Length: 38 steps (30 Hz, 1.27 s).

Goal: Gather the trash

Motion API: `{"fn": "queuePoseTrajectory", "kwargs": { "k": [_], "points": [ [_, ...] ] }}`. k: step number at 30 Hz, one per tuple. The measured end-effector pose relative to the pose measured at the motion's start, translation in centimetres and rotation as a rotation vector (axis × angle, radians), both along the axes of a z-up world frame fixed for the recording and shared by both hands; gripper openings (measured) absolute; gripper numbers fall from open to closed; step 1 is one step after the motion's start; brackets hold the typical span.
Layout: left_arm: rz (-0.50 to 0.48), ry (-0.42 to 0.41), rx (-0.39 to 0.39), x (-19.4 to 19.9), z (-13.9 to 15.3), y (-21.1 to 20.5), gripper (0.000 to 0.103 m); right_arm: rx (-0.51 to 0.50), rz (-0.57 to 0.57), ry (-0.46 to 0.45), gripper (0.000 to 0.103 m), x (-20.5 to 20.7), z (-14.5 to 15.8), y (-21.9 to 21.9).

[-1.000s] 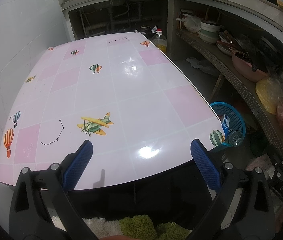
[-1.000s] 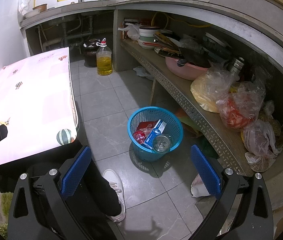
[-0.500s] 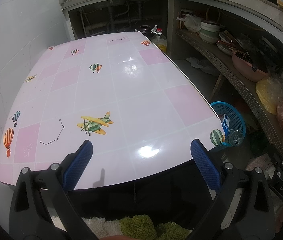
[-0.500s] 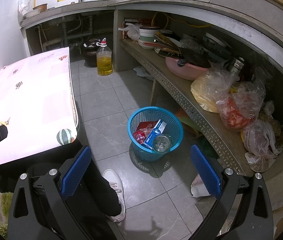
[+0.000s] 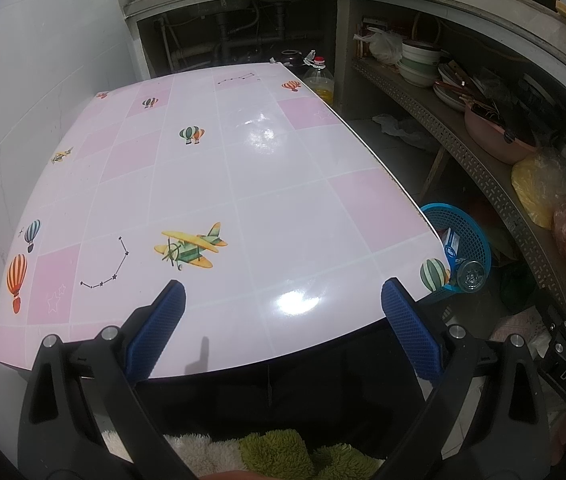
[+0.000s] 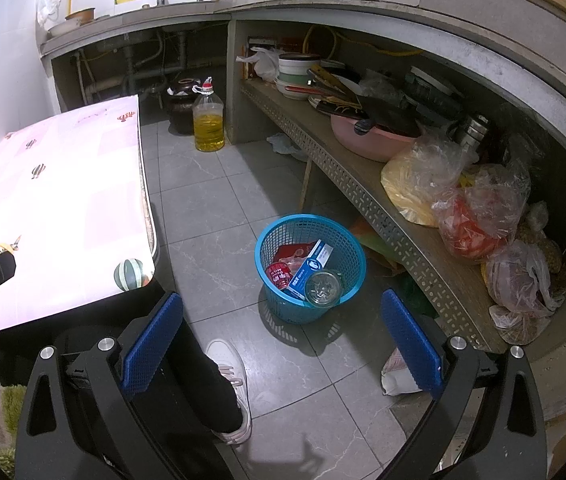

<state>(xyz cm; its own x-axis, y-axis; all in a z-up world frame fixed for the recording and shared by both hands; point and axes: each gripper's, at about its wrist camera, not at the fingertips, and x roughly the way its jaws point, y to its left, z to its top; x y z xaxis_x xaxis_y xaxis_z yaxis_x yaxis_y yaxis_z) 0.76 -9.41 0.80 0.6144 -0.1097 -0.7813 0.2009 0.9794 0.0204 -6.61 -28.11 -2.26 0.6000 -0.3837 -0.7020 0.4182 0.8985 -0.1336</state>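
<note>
Trash sits in the blue basket point(image 6: 310, 270) on the floor, just beside the surface point(image 5: 219, 184): a jar point(image 6: 323, 287), a blue carton point(image 6: 310, 266), a red can point(image 6: 279, 275) and a red wrapper point(image 6: 291, 251). Left tool point(image 5: 283, 308) hangs over the near edge of the surface, jaws wide apart, holding nothing. Right tool point(image 6: 281, 320) hangs over the floor short of the basket, jaws also spread, empty. Judging by looks: the jar seems glass, so heavy, slick and breakable, best taken across the rim or body; the carton is light and crushable, take its narrow sides; the can is stiff and light; the wrapper is limp, pinch anywhere. Left view shows the whole surface with no trash on it, and only a slice of the basket. Right view shows the basket contents from above, plus a shoe point(image 6: 229, 384) and the shelf point(image 6: 363, 196) with bags.
</note>
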Motion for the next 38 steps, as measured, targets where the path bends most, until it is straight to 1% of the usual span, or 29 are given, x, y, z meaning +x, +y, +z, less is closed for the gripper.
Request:
{"fn": "queuePoseTrajectory", "kwargs": {
  "k": [38],
  "points": [
    [0.006, 0.002, -0.003, -0.19, 0.0, -0.25, 0.094, 0.0, 0.001, -0.002, 0.096, 0.01, 0.38, 0.15]
  ]
}}
